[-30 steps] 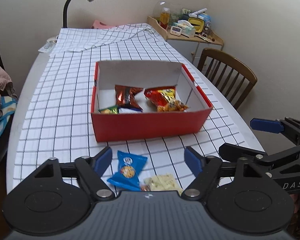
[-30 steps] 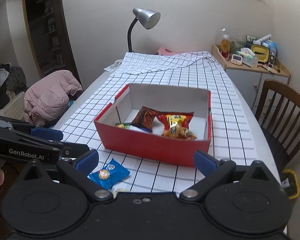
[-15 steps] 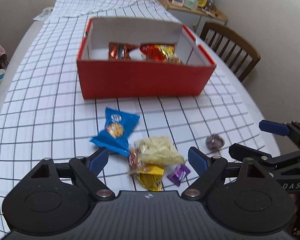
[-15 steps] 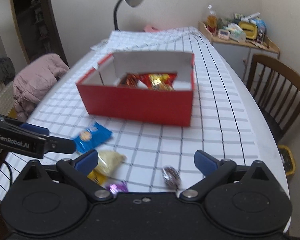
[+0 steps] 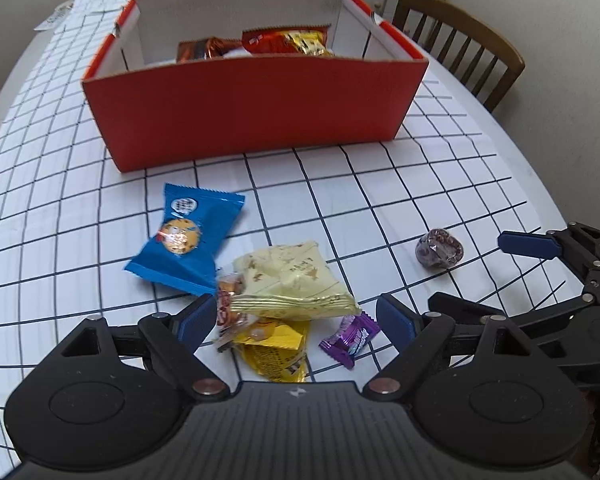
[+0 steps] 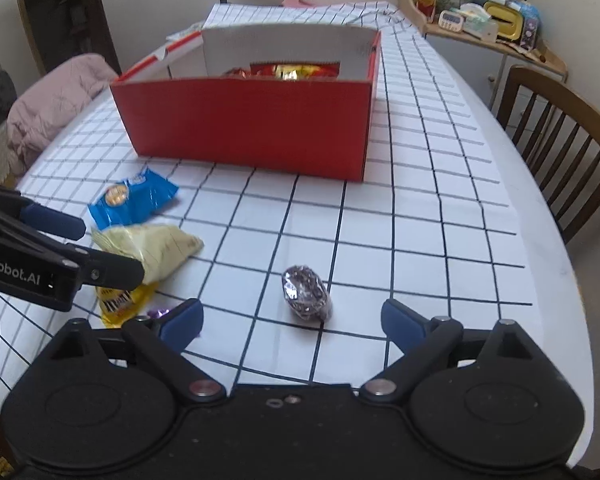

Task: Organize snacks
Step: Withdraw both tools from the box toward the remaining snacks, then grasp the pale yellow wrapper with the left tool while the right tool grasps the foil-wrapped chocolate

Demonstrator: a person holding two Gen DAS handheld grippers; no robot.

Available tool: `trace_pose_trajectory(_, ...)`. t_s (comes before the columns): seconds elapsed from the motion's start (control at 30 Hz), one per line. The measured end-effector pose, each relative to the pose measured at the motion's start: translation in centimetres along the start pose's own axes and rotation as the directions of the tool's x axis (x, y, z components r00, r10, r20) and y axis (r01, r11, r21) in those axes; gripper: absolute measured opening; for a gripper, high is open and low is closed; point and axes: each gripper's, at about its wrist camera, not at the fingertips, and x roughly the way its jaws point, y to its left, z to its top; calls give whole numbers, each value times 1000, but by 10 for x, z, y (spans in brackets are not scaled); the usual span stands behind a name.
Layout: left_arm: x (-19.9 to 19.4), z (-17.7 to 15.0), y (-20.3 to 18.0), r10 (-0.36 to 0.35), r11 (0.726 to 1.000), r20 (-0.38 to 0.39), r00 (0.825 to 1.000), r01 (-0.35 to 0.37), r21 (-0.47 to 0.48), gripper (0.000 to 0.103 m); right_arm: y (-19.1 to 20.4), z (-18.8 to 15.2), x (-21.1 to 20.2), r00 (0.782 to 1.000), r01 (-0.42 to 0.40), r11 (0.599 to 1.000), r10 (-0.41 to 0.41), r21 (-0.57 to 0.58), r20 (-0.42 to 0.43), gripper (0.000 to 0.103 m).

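Two grippers are brought low over the loose snacks at the near end of the checked tablecloth point(image 6: 420, 200), each lined up with its own target so that both can be picked at once. The left gripper point(image 5: 296, 316) is held with its fingers wide apart around the small heap, nothing yet pressed between the pads; its jaws have lately been opening a little. The right gripper point(image 6: 292, 320) is aimed at the foil-wrapped sweet point(image 6: 306, 294), which lies alone between the spread fingers, untouched; those jaws have just been closing somewhat, yet a clear gap remains on each side.

The heap is made up of a pale yellow packet point(image 5: 292, 280) resting on a bright yellow packet point(image 5: 274, 350) and a small clear-wrapped sweet point(image 5: 228, 300), with a purple candy point(image 5: 350, 338) just beside it and a blue cookie packet point(image 5: 184, 240) touching its far left. The wrappers appear thin and crinkled, likely to slip. The red box point(image 5: 256, 108) stands beyond, already holding a few red and orange packets point(image 5: 288, 42).
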Motion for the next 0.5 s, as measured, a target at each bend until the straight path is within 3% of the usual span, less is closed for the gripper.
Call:
trace_pose_trajectory(0.27, 18, 9, 0, 20, 999, -31, 999, -21, -41, 87, 0, 4, 17, 1000, -12, 1000, 12, -27, -25, 83)
trace_pose_trajectory(0.5, 24, 12, 5, 26, 996, -43, 999, -30, -85, 87, -2, 8, 29, 999, -19, 999, 18, -34, -36, 68)
